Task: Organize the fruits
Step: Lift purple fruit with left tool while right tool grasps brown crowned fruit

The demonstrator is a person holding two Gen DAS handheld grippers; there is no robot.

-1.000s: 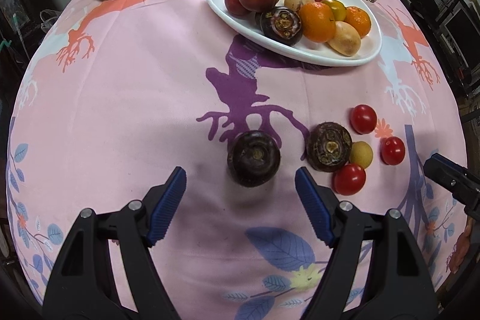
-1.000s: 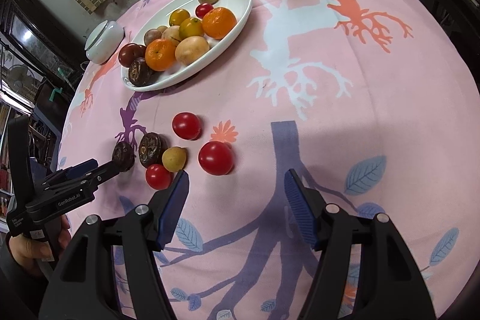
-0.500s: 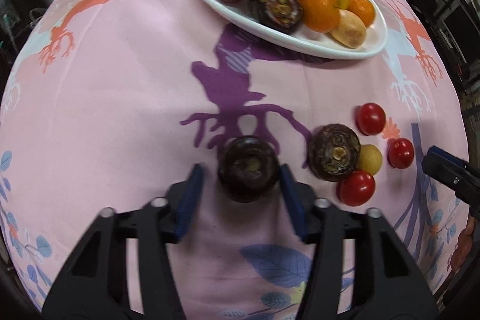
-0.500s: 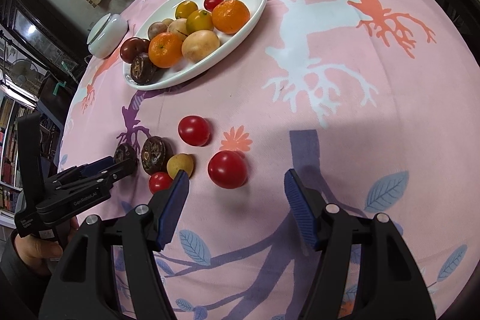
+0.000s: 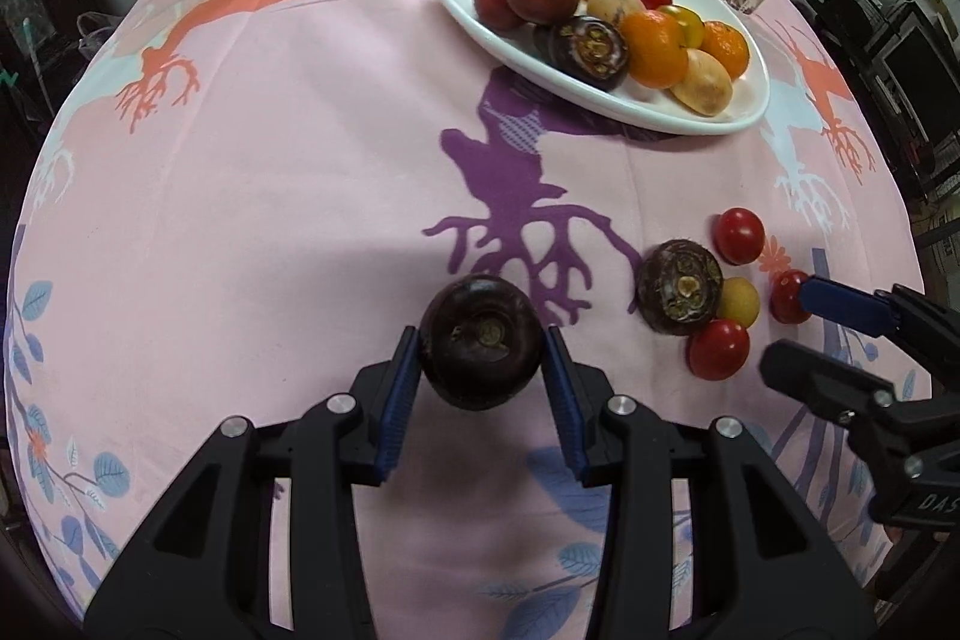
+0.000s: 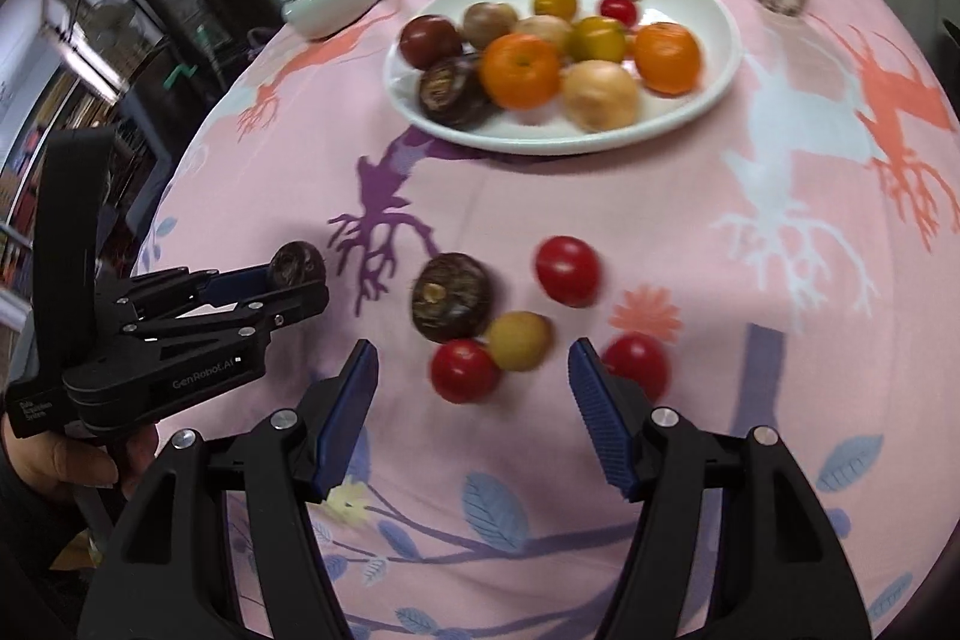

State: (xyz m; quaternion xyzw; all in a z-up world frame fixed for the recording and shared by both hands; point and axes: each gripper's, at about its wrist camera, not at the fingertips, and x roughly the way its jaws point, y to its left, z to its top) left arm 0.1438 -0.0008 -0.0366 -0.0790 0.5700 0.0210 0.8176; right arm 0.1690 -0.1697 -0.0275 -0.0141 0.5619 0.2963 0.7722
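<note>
The left gripper [image 5: 480, 361] is clamped on a dark round fruit [image 5: 479, 342], seemingly just clear of the tablecloth [image 5: 270, 196]. The right gripper [image 6: 474, 394] hangs with its jaws apart over the loose fruits beside a red tomato [image 6: 465, 371]. The white plate [image 5: 474, 22] is well apart, already crowded; a smooth round fruit could slip from the pads or roll off the heap.
</note>
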